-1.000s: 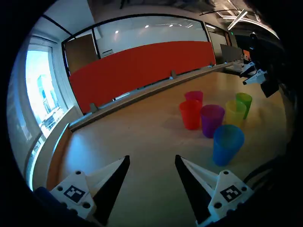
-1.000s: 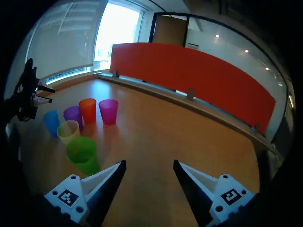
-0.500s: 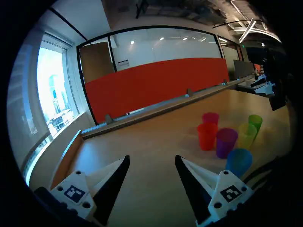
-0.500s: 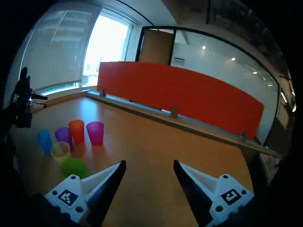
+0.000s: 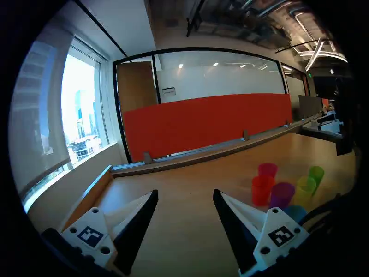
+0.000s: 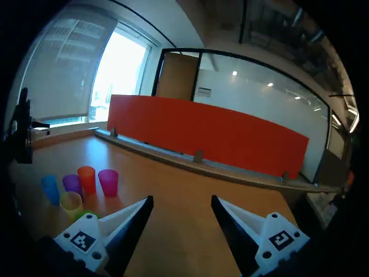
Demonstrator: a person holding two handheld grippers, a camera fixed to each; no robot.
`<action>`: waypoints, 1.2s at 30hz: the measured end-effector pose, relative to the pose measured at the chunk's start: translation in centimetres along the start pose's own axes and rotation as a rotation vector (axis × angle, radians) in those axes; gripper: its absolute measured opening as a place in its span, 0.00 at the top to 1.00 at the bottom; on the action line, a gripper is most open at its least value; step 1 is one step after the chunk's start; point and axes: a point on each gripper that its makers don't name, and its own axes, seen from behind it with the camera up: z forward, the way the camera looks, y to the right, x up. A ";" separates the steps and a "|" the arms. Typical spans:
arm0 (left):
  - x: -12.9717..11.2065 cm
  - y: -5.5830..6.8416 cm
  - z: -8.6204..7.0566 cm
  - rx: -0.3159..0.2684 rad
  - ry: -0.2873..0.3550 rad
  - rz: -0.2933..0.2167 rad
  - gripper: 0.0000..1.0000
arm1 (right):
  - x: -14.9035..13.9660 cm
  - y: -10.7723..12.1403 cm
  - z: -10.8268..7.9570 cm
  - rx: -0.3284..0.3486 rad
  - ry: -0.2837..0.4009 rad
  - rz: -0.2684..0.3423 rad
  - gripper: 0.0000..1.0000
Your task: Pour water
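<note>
While nothing lies between its fingers, the left claw (image 5: 184, 191) hangs wide open above the desk (image 5: 184, 240), gripping nothing. The right claw (image 6: 181, 197) is spread just as wide and is likewise empty.

In the left gripper view, six cups stand in a tight cluster on the desk, ahead and to the right. The orange cup (image 5: 261, 189) is the leftmost. The pink cup (image 5: 267, 169) is just behind it and the purple cup (image 5: 282, 195) just to its right. The yellow cup (image 5: 305, 189) and green cup (image 5: 316, 175) are farther right. The blue cup (image 5: 295, 212) is nearest the claw, partly hidden by its right finger.

In the right gripper view, the same cluster lies to the left. What the cups hold cannot be told.

Well behind the orange cup, a red partition (image 5: 207, 120) runs along the desk's far edge. A bright window (image 5: 83, 124) is off to its left.
</note>
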 end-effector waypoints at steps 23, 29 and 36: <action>3.2 -0.1 -1.7 0.069 0.111 -0.067 0.12 | 4.3 1.7 -2.1 -0.135 0.184 0.127 0.03; 4.0 -0.1 -1.9 0.080 0.139 -0.100 0.12 | 4.7 2.9 -2.7 -0.197 0.217 0.144 0.03; 4.1 0.3 -2.0 0.080 0.145 -0.123 0.12 | 4.5 3.7 -3.3 -0.235 0.229 0.178 0.03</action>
